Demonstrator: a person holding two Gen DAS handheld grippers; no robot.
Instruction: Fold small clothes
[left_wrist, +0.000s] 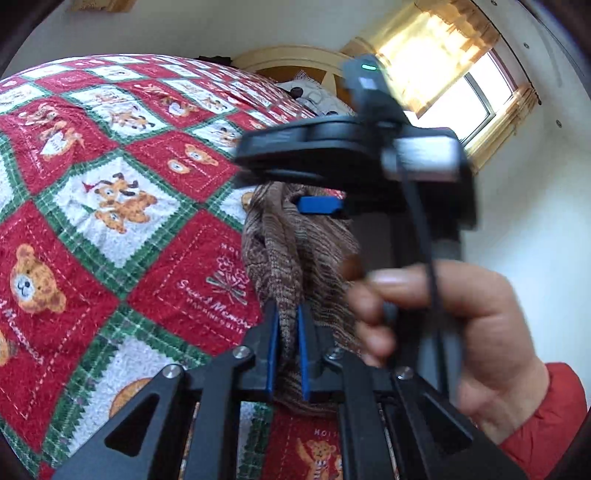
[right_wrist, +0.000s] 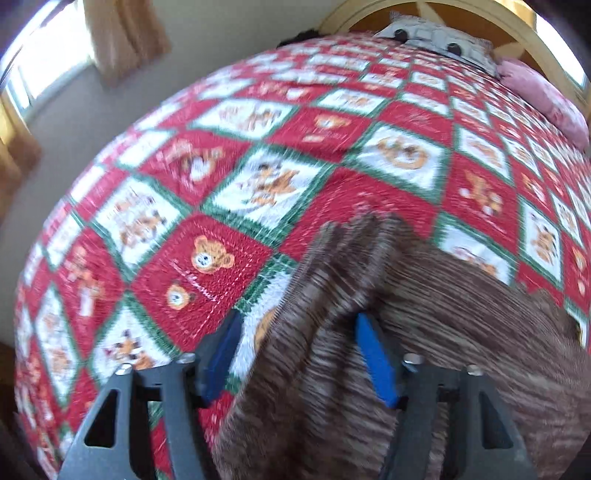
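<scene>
A small brown knitted garment (left_wrist: 291, 254) hangs bunched above the bed. My left gripper (left_wrist: 287, 325) is shut on its lower part, with cloth pinched between the blue pads. My right gripper (left_wrist: 321, 205) shows in the left wrist view just above and beyond, at the garment's top, with the hand (left_wrist: 454, 325) that holds it. In the blurred right wrist view the right gripper (right_wrist: 301, 328) has its blue fingers (right_wrist: 373, 354) wide apart, and the brown garment (right_wrist: 388, 332) passes between them and spreads to the right.
The bed's quilt (left_wrist: 110, 206) is red, white and green with teddy bears; it also fills the right wrist view (right_wrist: 229, 192). Pillows (right_wrist: 439, 40) and a wooden headboard (left_wrist: 291, 59) lie at the far end. A curtained window (left_wrist: 469, 96) is at the right.
</scene>
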